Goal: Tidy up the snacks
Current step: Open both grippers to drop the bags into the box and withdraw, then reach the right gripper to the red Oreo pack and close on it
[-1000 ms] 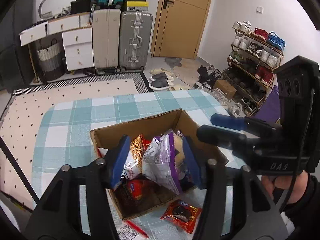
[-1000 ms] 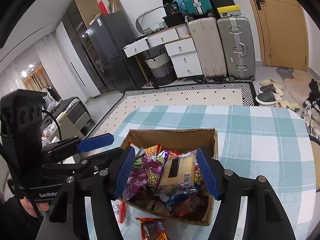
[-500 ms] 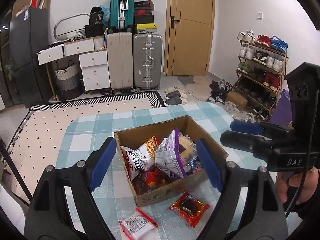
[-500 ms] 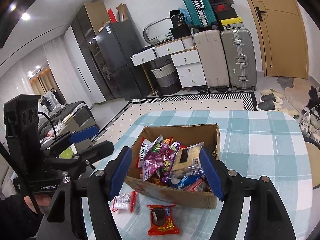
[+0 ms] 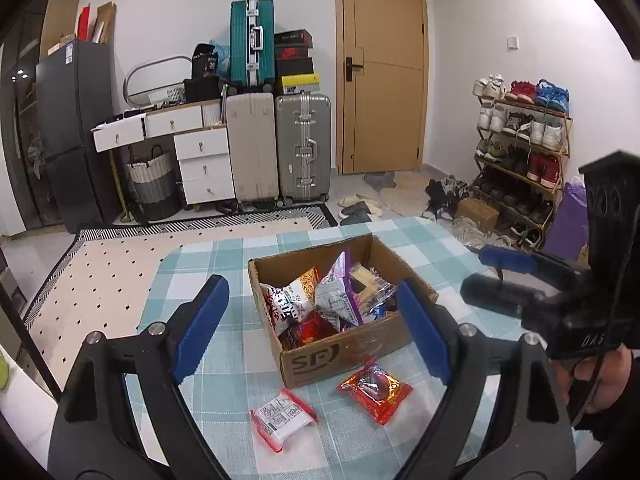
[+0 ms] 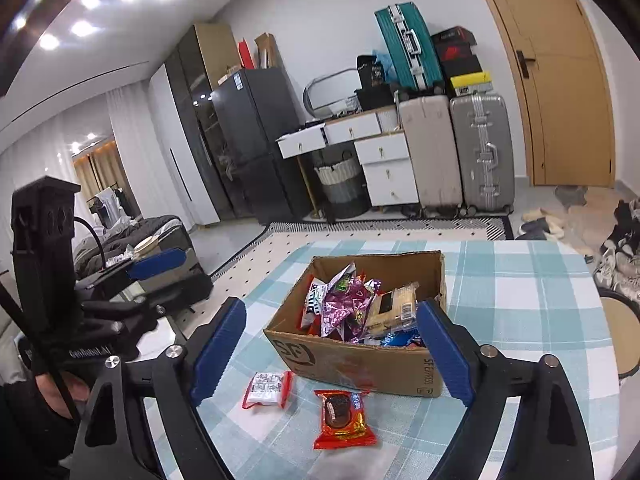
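A cardboard box [image 5: 344,354] [image 6: 356,364] full of snack packets stands on the checked tablecloth. A purple packet [image 5: 338,300] [image 6: 348,306] sticks up among them. In front of the box lie a red cookie packet [image 5: 374,390] [image 6: 342,420] and a white packet with red edges [image 5: 282,418] [image 6: 266,390]. My left gripper [image 5: 312,330] is open and empty, held back above the table's near side. My right gripper [image 6: 330,352] is open and empty too, also back from the box. Each gripper shows at the edge of the other's view.
The teal checked table [image 5: 200,280] ends near a dotted rug [image 5: 100,280]. Suitcases [image 5: 304,148], white drawers [image 5: 204,164] and a door [image 5: 380,68] stand behind. A shoe rack [image 5: 520,160] is at the right. A round stool [image 6: 620,332] stands by the table.
Both grippers have pulled back and up from the box and opened wider. The two loose packets in front of the box have come into full view.
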`<state>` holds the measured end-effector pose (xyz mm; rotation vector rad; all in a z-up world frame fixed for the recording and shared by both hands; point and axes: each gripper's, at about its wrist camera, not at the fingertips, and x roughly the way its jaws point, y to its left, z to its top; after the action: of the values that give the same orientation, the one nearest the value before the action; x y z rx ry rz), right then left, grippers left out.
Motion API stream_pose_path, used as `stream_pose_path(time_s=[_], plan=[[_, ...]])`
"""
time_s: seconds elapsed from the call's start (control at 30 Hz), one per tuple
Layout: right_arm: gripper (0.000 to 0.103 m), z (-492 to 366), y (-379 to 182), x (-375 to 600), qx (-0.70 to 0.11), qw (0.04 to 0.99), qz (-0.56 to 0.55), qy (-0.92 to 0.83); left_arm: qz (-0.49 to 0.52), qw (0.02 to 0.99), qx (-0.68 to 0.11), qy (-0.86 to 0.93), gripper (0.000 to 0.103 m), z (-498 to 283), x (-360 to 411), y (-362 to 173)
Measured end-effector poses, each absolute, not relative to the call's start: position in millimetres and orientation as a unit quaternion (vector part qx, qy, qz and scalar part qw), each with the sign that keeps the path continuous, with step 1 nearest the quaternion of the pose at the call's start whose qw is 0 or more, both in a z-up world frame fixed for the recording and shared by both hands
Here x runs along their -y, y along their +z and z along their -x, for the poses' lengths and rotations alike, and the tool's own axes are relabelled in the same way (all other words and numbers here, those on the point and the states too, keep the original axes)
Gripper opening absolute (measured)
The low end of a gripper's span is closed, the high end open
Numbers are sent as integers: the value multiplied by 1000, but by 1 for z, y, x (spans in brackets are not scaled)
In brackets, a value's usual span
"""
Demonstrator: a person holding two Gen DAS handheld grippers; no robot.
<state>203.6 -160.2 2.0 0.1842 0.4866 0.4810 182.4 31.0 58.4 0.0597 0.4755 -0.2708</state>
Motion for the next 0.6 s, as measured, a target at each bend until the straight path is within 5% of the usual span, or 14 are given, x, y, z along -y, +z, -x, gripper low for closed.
stream_pose_path(time_s=[0.1,0.6], plan=[[92,-190,-7,159,-234,940,-87,233,-26,969,-214,-123,103,-162,-36,57],[101,-150,-70,148,-234,947,-69,209,31,968,-239,-70,103,-134,-70,-35]])
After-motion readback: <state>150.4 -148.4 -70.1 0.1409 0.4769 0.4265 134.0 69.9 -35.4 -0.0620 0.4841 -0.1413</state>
